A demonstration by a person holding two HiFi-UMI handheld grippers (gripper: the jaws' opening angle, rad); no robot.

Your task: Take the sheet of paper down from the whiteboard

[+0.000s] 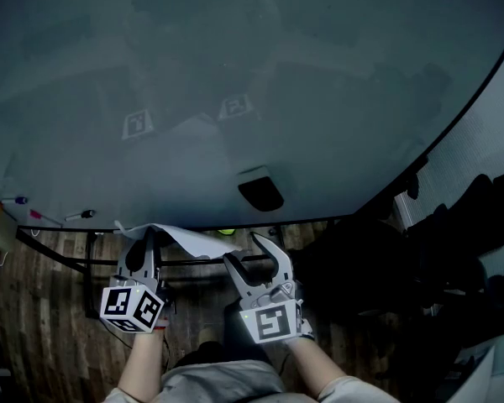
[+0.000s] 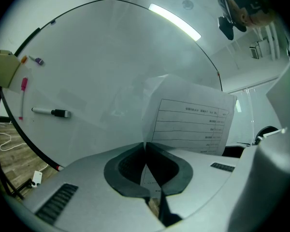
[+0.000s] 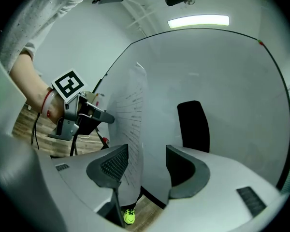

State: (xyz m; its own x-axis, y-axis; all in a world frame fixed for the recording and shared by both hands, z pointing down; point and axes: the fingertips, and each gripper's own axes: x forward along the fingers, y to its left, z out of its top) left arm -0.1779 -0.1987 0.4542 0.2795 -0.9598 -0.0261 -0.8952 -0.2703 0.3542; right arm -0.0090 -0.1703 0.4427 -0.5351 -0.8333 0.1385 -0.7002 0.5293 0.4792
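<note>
The sheet of paper (image 1: 189, 240) is off the whiteboard (image 1: 277, 74), down near the board's lower edge. My left gripper (image 1: 149, 232) is shut on its left edge. In the left gripper view the printed sheet (image 2: 191, 122) stands up from the shut jaws of the left gripper (image 2: 146, 151). My right gripper (image 1: 248, 252) stands open at the sheet's right end. In the right gripper view the paper (image 3: 133, 115) hangs between the jaws of the right gripper (image 3: 147, 166), close to the left pad with a wide gap to the right pad. The left gripper (image 3: 108, 118) shows beyond the sheet.
A black block (image 1: 260, 193) sits on the whiteboard just above the right gripper. At the board's left edge are a black-capped marker (image 2: 50, 112), a pink marker (image 2: 24, 85) and a yellowish box (image 2: 4, 67). Wooden floor (image 1: 50, 309) lies below, dark objects (image 1: 470, 250) at the right.
</note>
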